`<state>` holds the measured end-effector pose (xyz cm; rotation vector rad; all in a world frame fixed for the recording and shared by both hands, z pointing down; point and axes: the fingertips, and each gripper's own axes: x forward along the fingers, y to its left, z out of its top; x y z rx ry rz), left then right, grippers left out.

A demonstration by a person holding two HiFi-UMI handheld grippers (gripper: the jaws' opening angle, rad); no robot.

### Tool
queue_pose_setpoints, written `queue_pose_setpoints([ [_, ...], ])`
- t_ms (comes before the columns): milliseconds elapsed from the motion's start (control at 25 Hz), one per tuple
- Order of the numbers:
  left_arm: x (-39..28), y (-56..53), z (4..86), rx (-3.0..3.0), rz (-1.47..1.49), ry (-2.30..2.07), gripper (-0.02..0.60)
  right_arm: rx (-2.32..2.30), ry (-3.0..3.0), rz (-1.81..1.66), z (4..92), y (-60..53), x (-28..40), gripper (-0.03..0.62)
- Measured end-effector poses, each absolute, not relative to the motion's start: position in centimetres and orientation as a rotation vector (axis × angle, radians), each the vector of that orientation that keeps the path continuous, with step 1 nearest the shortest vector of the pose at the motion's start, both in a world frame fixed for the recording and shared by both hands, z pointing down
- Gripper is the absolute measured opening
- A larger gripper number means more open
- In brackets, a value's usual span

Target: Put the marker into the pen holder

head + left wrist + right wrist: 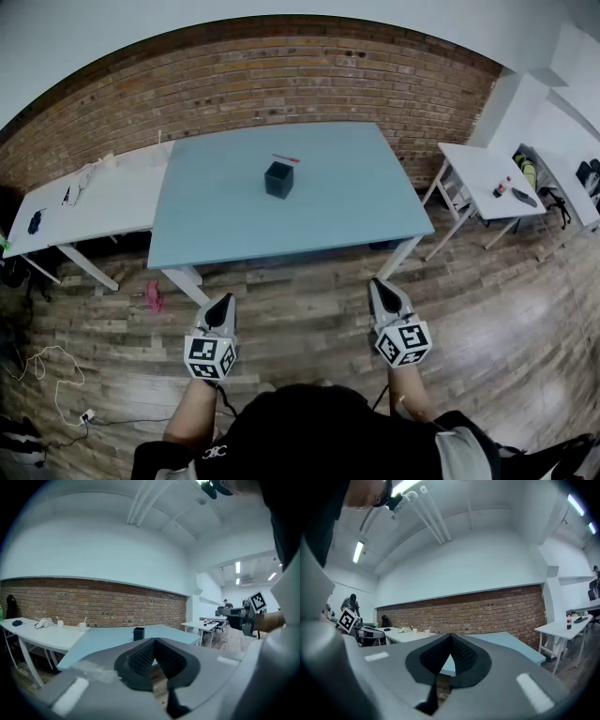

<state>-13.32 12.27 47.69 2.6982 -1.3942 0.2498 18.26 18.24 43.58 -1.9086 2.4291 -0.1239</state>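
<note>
Two grippers are held over the wooden floor (309, 291), well short of the blue bench (216, 216). The left gripper (223, 302) has its jaws pressed together with nothing between them, and the right gripper (381, 286) likewise. Each gripper's own view confirms this: left gripper (153, 641), right gripper (450, 637).

The marker (286, 158) lies on the bench just behind the pen holder (278, 179), apart from it. At this range it shows only as a thin red-and-white sliver. The pen holder is a dark square cup standing upright near the bench's middle. Its inside is too dark to tell whether it holds anything.

In the left gripper view the pen holder (138, 633) shows just above the closed jaws, and the marker cannot be made out. In the right gripper view the jaws cover the middle of the bench, so neither thing is seen.

The person's head and shoulders cut off the lower edge of the head view, leaving only the forearms. A white side table (483, 169) at right carries a small bottle (503, 187).
</note>
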Motion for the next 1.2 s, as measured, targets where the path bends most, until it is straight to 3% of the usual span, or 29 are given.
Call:
queue_pose_setpoints([
  [480,-14.0,12.4,49.6,2.638,0.258,-1.328,0.008,-1.909,2.405,-0.194,44.8,18.4,17.1,0.006],
  [1200,-20.7,7.3,50.6,2.650,0.198,-1.257,0.008,-2.061,2.423,-0.059,44.6,16.5,10.2,0.006],
])
